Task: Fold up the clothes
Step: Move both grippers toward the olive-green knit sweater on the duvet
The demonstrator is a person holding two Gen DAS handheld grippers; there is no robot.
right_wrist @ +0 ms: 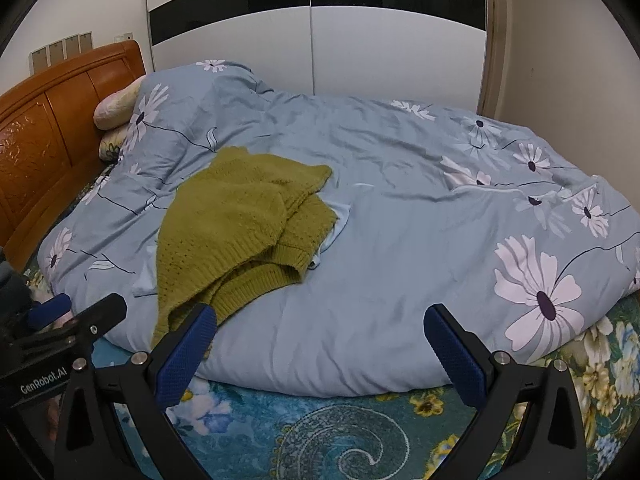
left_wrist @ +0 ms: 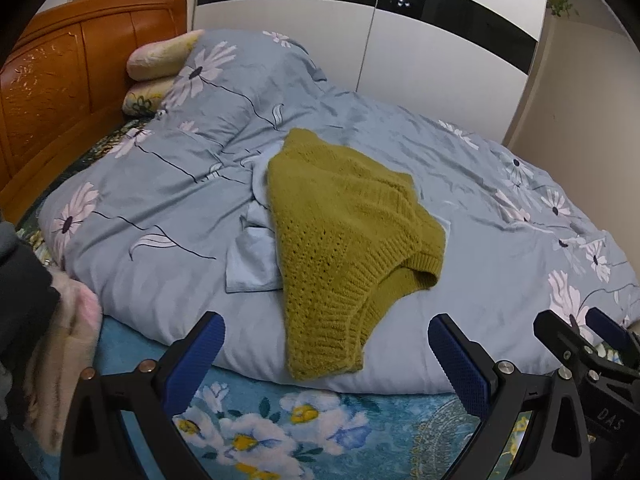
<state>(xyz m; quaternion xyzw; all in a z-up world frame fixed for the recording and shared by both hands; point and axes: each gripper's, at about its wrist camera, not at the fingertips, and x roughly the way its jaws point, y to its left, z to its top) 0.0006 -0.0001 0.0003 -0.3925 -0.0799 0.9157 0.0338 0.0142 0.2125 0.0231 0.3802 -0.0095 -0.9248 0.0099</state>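
Sweater (left_wrist: 344,216) in olive-green knit lies crumpled on the blue flowered duvet (left_wrist: 168,184), on the near half of the bed, its ribbed hem hanging toward the duvet's near edge. I see my left gripper (left_wrist: 326,344) hovering just short of that hem with its jaws spread wide and nothing between them. From the right wrist view the sweater (right_wrist: 232,224) sits to the left, and my right gripper (right_wrist: 320,332) is also wide apart and holding nothing; its left finger (right_wrist: 188,344) overlaps the sweater's lowest fold, though I cannot tell whether it touches the knit. A pale blue garment (left_wrist: 252,264) pokes out from under the sweater on its left side and again at its right edge (right_wrist: 340,216); how it is arranged under the knit is hidden. Under the duvet a teal flowered bedspread (left_wrist: 280,420) shows along the near side. Two pillows (left_wrist: 160,56) are stacked at the far left against the wooden headboard (left_wrist: 72,72), and a white wardrobe (left_wrist: 360,32) with a black stripe stands behind the bed.
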